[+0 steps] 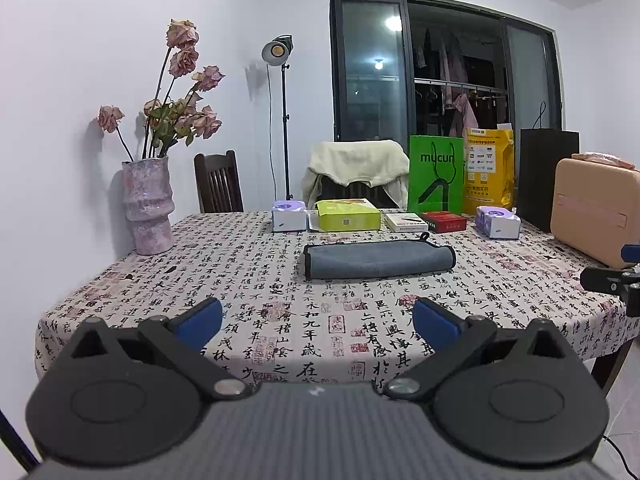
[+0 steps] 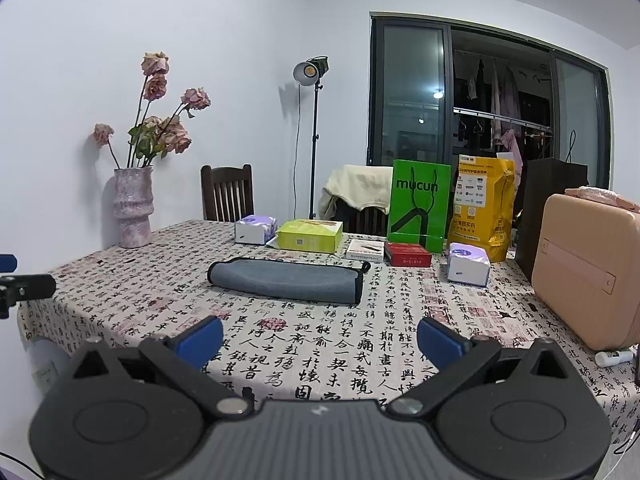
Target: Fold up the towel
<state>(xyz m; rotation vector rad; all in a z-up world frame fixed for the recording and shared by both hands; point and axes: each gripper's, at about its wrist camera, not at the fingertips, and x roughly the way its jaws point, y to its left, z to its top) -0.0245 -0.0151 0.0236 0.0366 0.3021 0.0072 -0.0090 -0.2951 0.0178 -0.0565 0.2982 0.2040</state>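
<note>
Towel [image 1: 379,259] lies folded into a long grey strip with black edging, flat on the table [image 1: 120,292], past mid-surface toward the far edge; hanging loop at its far right corner. It touches neither tool.

Left gripper [image 1: 317,322]: jaws spread wide, blue pads [image 1: 199,322] well apart, nothing between them; it hovers over the near edge, clear of the cloth. Right gripper [image 2: 320,340]: same, wide open and empty, above the near edge (its tip also shows at the right margin of the left view).

Along the far edge, behind the towel: tissue pack [image 1: 289,216], yellow-green box [image 1: 347,215], white box [image 1: 405,223], red box [image 1: 444,222], second tissue pack [image 2: 468,264]. Vase [image 1: 147,206] with wilted roses at the far left corner. Pink case [image 2: 588,268] at the right edge.
</note>
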